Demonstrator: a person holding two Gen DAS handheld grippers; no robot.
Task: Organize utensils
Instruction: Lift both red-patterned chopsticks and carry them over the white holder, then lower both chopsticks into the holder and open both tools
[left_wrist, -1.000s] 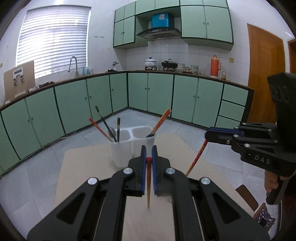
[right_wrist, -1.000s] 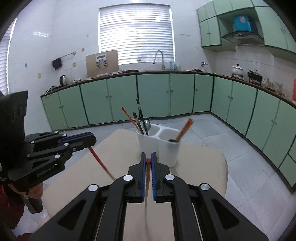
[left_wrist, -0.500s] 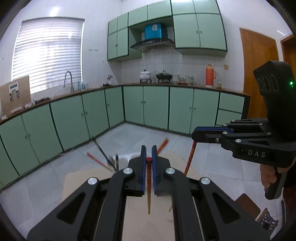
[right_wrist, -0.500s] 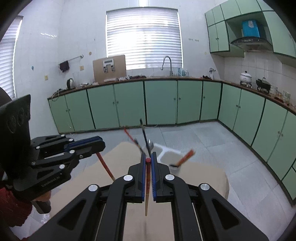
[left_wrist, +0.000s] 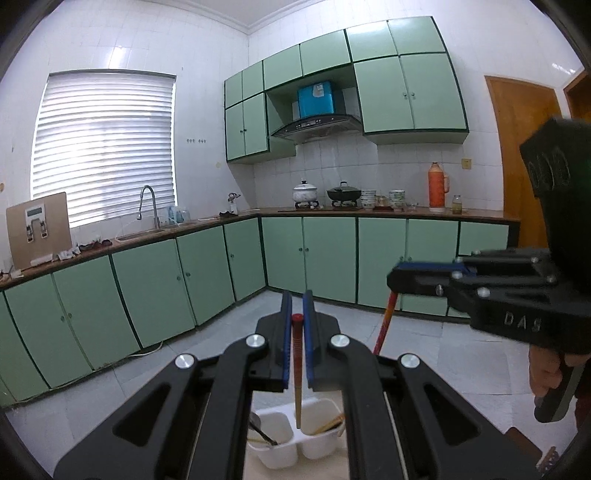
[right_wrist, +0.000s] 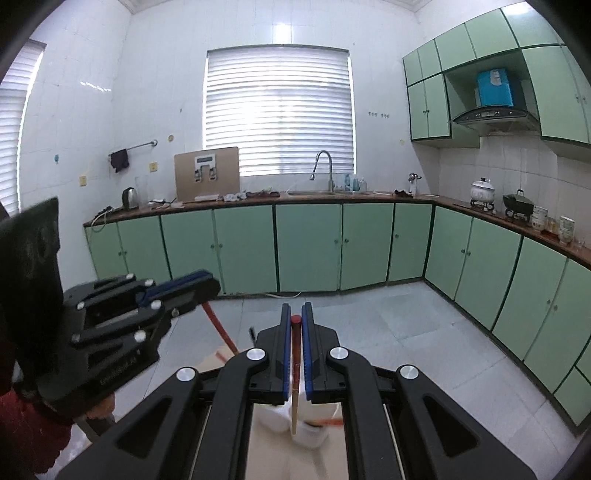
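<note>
My left gripper (left_wrist: 297, 295) is shut on a red-topped wooden chopstick (left_wrist: 297, 369) that hangs tip down. Its tip shows over the divider of the white two-compartment holder (left_wrist: 279, 456) far below. The holder's left cup has a spoon and dark chopsticks (left_wrist: 260, 432); another chopstick (left_wrist: 328, 428) lies in the right cup. My right gripper (right_wrist: 295, 306) is shut on a second red-topped chopstick (right_wrist: 294, 391) above the blurred holder (right_wrist: 310, 432). Each gripper also shows in the other's view: the right gripper (left_wrist: 397, 275) and the left gripper (right_wrist: 208, 284), both level and high above the table.
The holder stands on a beige table (right_wrist: 269, 461). A person's hand (left_wrist: 543, 373) grips the right tool, and a red sleeve (right_wrist: 29, 435) shows at the left. Green cabinets (left_wrist: 207, 280) line the walls around a tiled floor (right_wrist: 406, 325).
Both grippers have risen well above the table, each still shut on its chopstick. The holder has dropped from mid-frame to the bottom of both views.
</note>
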